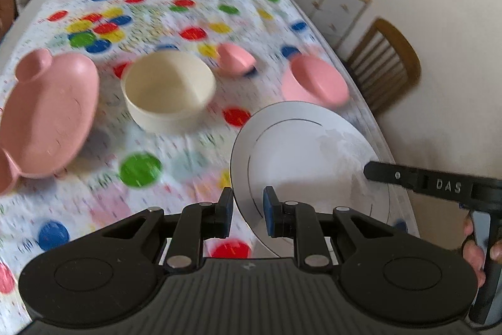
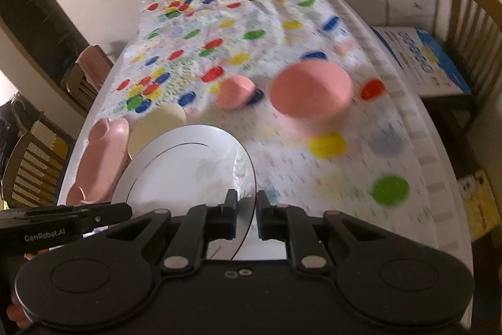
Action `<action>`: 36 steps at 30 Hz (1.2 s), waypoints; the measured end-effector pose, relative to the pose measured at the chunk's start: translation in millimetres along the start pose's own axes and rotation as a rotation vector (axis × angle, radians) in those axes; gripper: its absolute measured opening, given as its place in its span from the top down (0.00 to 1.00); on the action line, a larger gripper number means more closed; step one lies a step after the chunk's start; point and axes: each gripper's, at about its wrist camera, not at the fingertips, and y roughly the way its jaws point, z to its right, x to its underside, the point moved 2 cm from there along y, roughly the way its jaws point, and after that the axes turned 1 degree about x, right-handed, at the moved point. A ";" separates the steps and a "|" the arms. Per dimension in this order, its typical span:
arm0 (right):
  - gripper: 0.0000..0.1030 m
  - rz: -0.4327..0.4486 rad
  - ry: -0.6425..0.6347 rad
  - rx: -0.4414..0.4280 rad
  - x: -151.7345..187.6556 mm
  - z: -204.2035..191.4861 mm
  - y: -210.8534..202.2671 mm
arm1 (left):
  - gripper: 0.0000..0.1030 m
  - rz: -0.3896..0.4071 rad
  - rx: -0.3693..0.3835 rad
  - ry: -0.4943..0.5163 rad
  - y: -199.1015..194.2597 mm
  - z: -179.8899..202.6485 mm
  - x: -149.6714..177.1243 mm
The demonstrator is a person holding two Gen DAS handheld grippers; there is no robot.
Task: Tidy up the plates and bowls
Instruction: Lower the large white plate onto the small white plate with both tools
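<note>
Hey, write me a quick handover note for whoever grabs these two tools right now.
Left tool and right tool: both shut on the white plate, one on each side of its rim, plate tilted above the table.
On the tablecloth: pink divided tray, cream bowl, small pink bowl, larger pink bowl, all separate.
Done: the white plate is gripped.
Left: set the plate down, group the bowls.

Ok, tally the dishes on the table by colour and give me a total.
Pink: 3 – divided plate, small bowl, larger bowl
Cream: 1 – bowl
White: 1 – plate, gripped at its rim by both the left gripper and the right gripper
Total: 5
</note>
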 end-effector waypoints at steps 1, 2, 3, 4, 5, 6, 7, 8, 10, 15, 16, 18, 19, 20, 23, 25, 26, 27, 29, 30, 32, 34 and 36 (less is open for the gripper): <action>0.89 0.000 0.009 0.006 6.3 4.6 -2.9 | 0.81 -0.012 0.004 0.009 1.6 4.4 6.3; 0.89 -0.001 0.021 0.013 13.5 9.2 -5.7 | 0.81 -0.025 0.008 0.017 3.7 8.4 12.9; 0.89 -0.003 0.033 0.018 19.9 13.6 -7.8 | 0.81 -0.042 0.013 0.023 6.3 12.5 20.2; 0.89 -0.006 0.045 0.022 26.5 17.9 -9.7 | 0.81 -0.055 0.018 0.026 8.4 15.6 25.6; 0.89 -0.009 0.058 0.027 33.0 22.2 -11.3 | 0.81 -0.069 0.022 0.027 11.3 19.0 32.2; 0.89 -0.013 0.068 0.030 38.1 25.8 -12.0 | 0.81 -0.080 0.024 0.029 13.7 21.4 37.2; 0.91 -0.016 0.078 0.035 44.0 29.8 -12.8 | 0.81 -0.089 0.025 0.029 16.0 23.1 41.1; 0.91 -0.018 0.086 0.036 48.7 32.7 -13.3 | 0.81 -0.098 0.027 0.026 18.3 23.9 44.9; 0.91 -0.022 0.105 0.037 58.0 38.9 -13.9 | 0.81 -0.116 0.031 0.023 22.6 25.8 51.6; 0.91 -0.033 0.111 0.044 73.2 43.8 -10.7 | 0.82 -0.151 0.020 0.027 33.8 26.0 64.4; 0.92 -0.037 0.112 0.042 76.2 44.6 -9.8 | 0.82 -0.157 0.018 0.028 35.4 25.9 66.8; 0.92 -0.045 0.116 0.044 81.3 47.0 -8.6 | 0.82 -0.172 0.016 0.040 38.8 27.1 70.7; 0.92 -0.050 0.120 0.047 84.1 48.3 -7.5 | 0.82 -0.177 0.014 0.047 40.5 28.2 72.2; 0.92 -0.054 0.125 0.050 86.6 50.8 -6.9 | 0.82 -0.183 0.012 0.052 42.4 29.7 74.4; 0.92 -0.065 0.141 0.058 92.8 56.1 -4.2 | 0.82 -0.194 0.012 0.062 46.8 32.9 77.3; 0.92 -0.068 0.148 0.059 95.0 59.0 -2.9 | 0.82 -0.198 0.011 0.070 49.7 34.8 78.0; 0.92 -0.068 0.152 0.061 96.0 60.5 -2.2 | 0.82 -0.200 0.010 0.075 51.4 36.0 78.6; 0.92 -0.070 0.157 0.062 96.8 61.6 -1.6 | 0.82 -0.202 0.009 0.080 52.9 36.8 78.8; 0.91 -0.072 0.168 0.065 98.8 64.0 0.1 | 0.82 -0.205 0.010 0.088 55.2 37.6 78.8; 0.91 -0.074 0.174 0.066 99.8 65.1 1.2 | 0.82 -0.206 0.010 0.090 56.2 38.1 78.7; 0.91 -0.076 0.184 0.067 101.3 67.3 3.0 | 0.82 -0.207 0.010 0.095 56.9 38.4 78.6; 0.91 -0.077 0.195 0.066 102.1 68.8 4.4 | 0.82 -0.208 0.010 0.098 58.0 38.6 78.1; 0.91 -0.078 0.200 0.067 102.3 69.7 5.7 | 0.82 -0.207 0.007 0.105 58.0 39.1 78.5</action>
